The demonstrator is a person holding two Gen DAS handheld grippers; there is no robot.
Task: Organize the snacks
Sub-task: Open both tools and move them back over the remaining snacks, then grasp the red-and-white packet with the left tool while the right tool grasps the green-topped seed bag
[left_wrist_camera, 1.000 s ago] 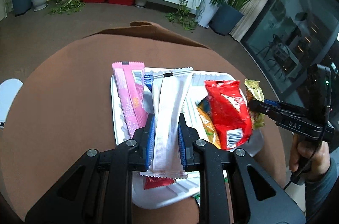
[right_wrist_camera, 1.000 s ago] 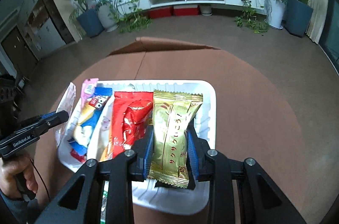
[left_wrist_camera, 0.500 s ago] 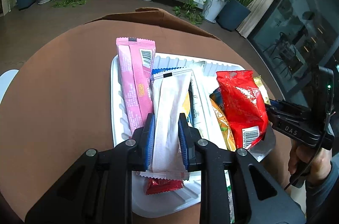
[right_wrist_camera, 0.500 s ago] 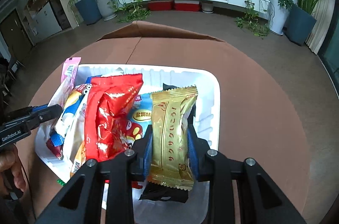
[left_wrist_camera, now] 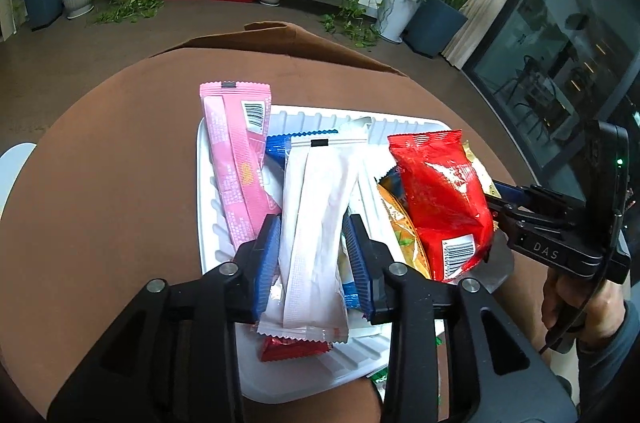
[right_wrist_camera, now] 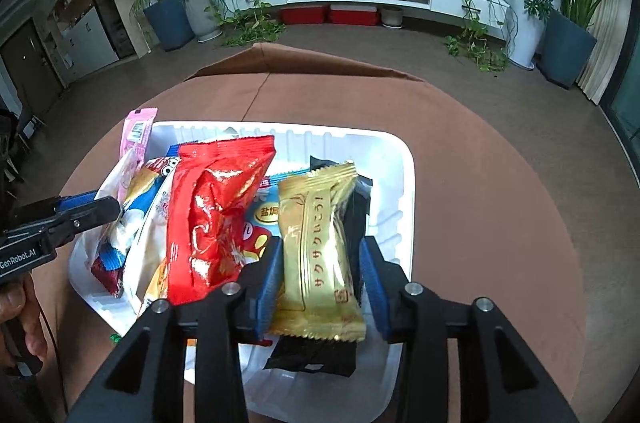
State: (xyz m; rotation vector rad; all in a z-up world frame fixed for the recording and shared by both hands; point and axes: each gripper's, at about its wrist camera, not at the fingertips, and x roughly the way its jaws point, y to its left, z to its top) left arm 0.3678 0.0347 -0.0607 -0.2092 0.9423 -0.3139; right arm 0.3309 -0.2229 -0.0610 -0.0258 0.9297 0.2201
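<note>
- L gripper (left_wrist_camera: 313,223): the jaws stand wider than 0.5 s ago. Blue pads (left_wrist_camera: 266,255) are a bit off the long white packet (left_wrist_camera: 320,191), with a sliver of gap on the right side. Reads as let go, part-open, holding nothing.
- R gripper (right_wrist_camera: 321,243): same story. Jaws have spread and there's a clear gap at the right pad, so the gold packet (right_wrist_camera: 316,223) is no longer pinched.
- Both packets now lie inside the white tray (left_wrist_camera: 204,223). White one is at tray centre, on top of other wrappers. Gold one is toward the tray's right side, on a black packet (right_wrist_camera: 356,215).
- Meaning, prob.: two placements done, and both tools are free for the next snack or to back out.
- Tray is thin moulded plastic w/ ribbed walls, rounded corners, and sits mid brown table (left_wrist_camera: 100,183).
- White and pink packet (left_wrist_camera: 236,159) are long, flat, matte sachets w/ crimped ends. Pink leans over the tray's far-left rim.
- Red bag (left_wrist_camera: 436,191) is glossy, crinkled, puffy, and stands at tray centre-right. Gold is a shiny pillow pack w/ serrated ends.
- Slick film stacked loosely means the pile could slide.
</note>
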